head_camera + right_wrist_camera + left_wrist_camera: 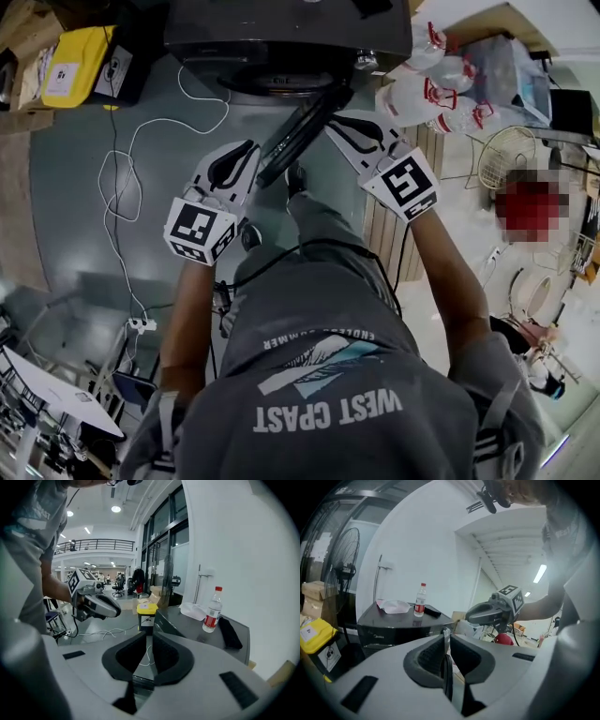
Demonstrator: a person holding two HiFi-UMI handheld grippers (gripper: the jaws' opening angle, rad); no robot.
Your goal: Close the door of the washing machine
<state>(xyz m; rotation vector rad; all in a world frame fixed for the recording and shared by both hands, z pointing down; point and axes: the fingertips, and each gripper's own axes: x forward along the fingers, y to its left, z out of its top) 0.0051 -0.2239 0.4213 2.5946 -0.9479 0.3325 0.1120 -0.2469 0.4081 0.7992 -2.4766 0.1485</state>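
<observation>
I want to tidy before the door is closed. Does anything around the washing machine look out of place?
A white cable lies in loose loops on the floor beside the washing machine, an untidy tangle. The machine's door stands open. Nothing looks spilled.

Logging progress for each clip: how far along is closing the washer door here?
Done: nothing yet; the door stands open, jutting from the washing machine. In hand: the left gripper, shut, and the right gripper, slightly open, flank it; contact is unclear. Remaining: swinging the door shut.
</observation>
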